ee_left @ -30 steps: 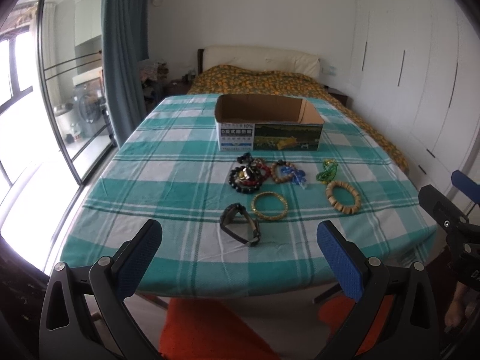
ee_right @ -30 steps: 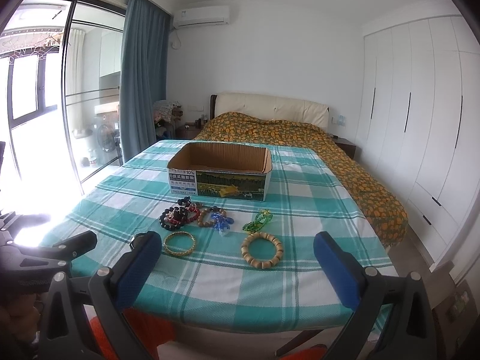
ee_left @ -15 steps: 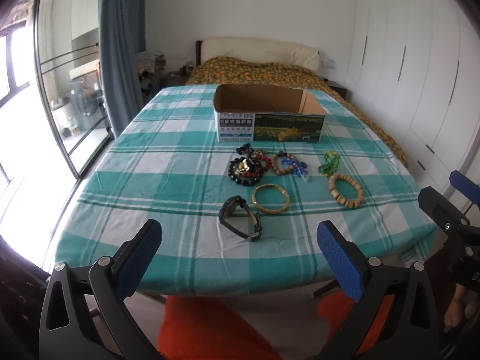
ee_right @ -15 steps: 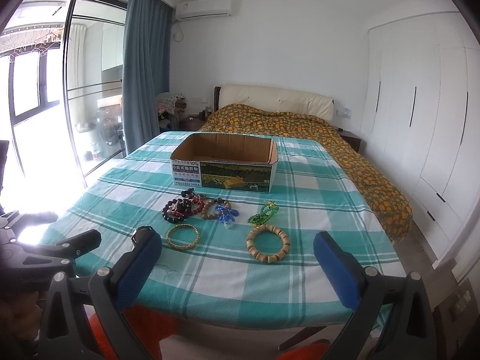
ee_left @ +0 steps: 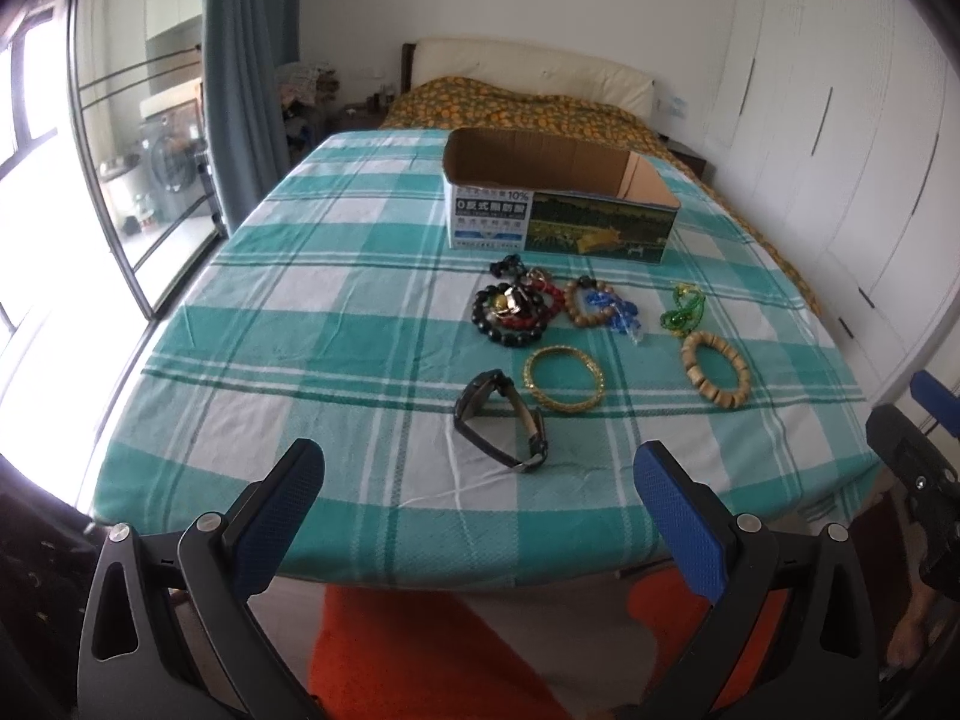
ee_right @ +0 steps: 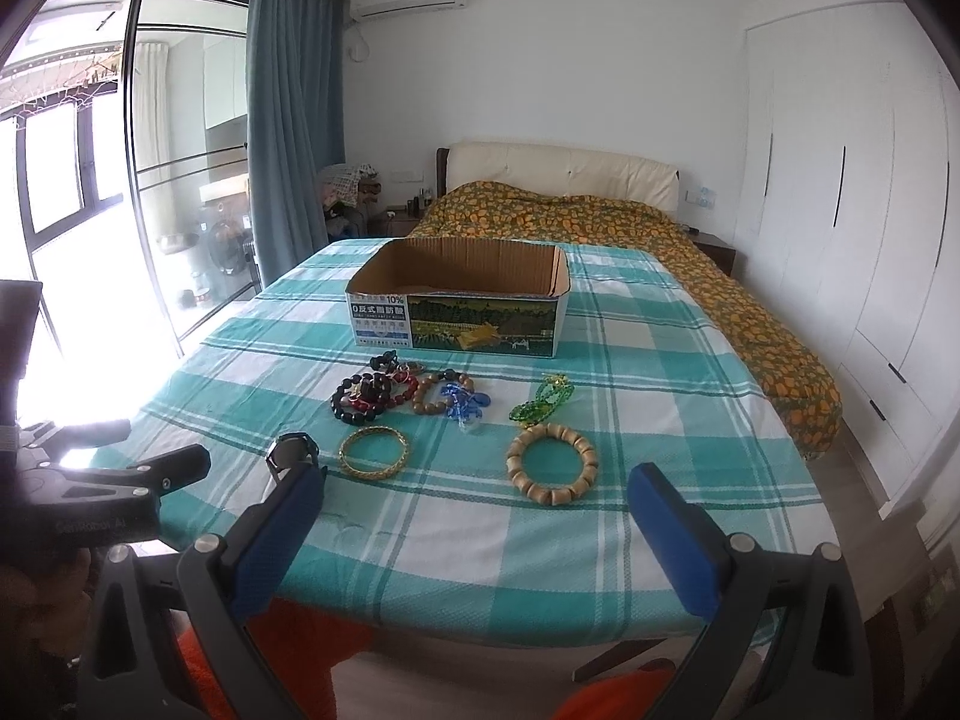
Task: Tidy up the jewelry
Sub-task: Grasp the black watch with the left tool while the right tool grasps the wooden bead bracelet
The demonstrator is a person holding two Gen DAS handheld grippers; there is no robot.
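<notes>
The left gripper hung off the near edge of the table, its blue pads spread wide and holding nothing, aimed along the checked cloth toward the box. The jewelry lay in a loose cluster between that edge and the box. Leftmost and nearest was the watch, standing on its side, its long axis running from far left to near right, face end toward the far left. Just right of it lay the gold bangle, flat. Behind them sat the black bead bracelet, tangled with red beads, then the brown bead bracelet with blue beads touching it. Farther right, the green beads stretched roughly toward the box, and the wooden bracelet lay flat nearer the edge, its oval running far left to near right. The box stood beyond them all, open top up, long side facing the grippers. The right gripper also hovered at the near edge, pads wide apart and empty.
</notes>
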